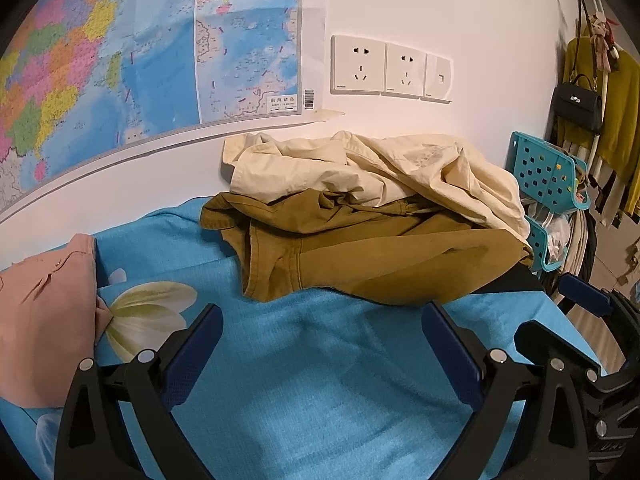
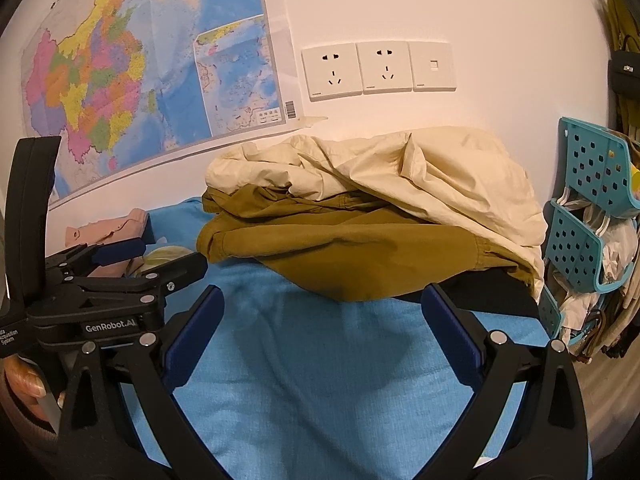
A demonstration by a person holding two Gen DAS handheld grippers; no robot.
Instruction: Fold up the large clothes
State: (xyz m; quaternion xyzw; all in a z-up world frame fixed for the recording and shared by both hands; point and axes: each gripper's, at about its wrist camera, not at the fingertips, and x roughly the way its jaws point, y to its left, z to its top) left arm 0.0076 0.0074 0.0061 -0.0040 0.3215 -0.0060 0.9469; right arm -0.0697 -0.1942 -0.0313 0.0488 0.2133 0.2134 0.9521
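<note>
Both tongs, left [image 1: 322, 344] and right [image 2: 320, 328], gape empty over the blue sheet [image 2: 312, 380]; next, likely grasp the olive garment's [image 2: 340, 260] near edge.

A bed [image 1: 320, 360] is set against a wall [image 1: 460, 8]. Two crumpled garments are heaped at its far side: a jacket [image 1: 360, 256] lies underneath, and a shirt [image 1: 400, 168] is draped over it, against the wall. A folded garment [image 1: 44, 312] is placed at the left of the bed. A map [image 1: 120, 48] is fixed to the wall at upper left, with sockets [image 1: 390, 68] to its right. A rack [image 1: 548, 180] stands right of the bed, with hung clothes [image 1: 616, 120] behind it.
</note>
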